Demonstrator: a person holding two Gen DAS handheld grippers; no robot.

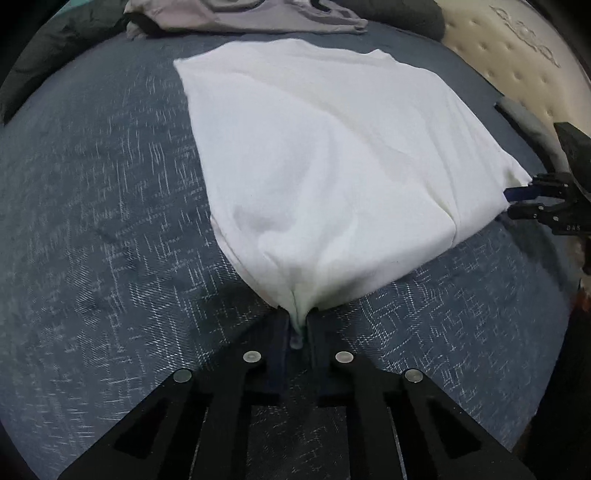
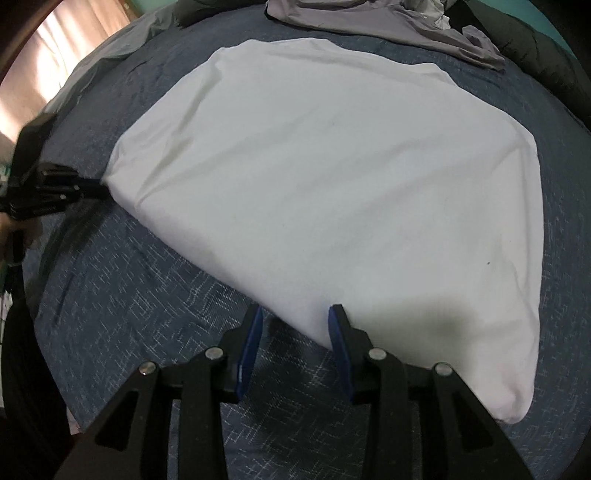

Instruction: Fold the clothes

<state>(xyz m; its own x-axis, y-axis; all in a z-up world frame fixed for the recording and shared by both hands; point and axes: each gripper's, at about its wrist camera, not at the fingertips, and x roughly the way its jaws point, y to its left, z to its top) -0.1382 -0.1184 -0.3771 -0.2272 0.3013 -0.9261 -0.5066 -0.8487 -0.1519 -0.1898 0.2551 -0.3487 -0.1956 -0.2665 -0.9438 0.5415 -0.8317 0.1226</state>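
Note:
A white garment (image 1: 332, 147) lies folded and flat on a blue woven bed cover (image 1: 92, 221). My left gripper (image 1: 298, 321) is shut on its near corner, and the cloth bunches into a point between the fingers. In the right wrist view the same white garment (image 2: 332, 166) fills the middle. My right gripper (image 2: 297, 310) stands open at its near edge, with a bit of that edge between the blue pads. The left gripper (image 2: 92, 190) shows at the garment's left corner. The right gripper (image 1: 524, 201) shows at the garment's right corner in the left wrist view.
A grey garment (image 1: 258, 18) lies crumpled at the far side of the bed, also the grey garment (image 2: 406, 22) in the right view. Dark bedding (image 2: 535, 44) sits beside it. A bare cream mattress (image 1: 517, 55) shows at the right, a curtain (image 2: 55, 55) at the left.

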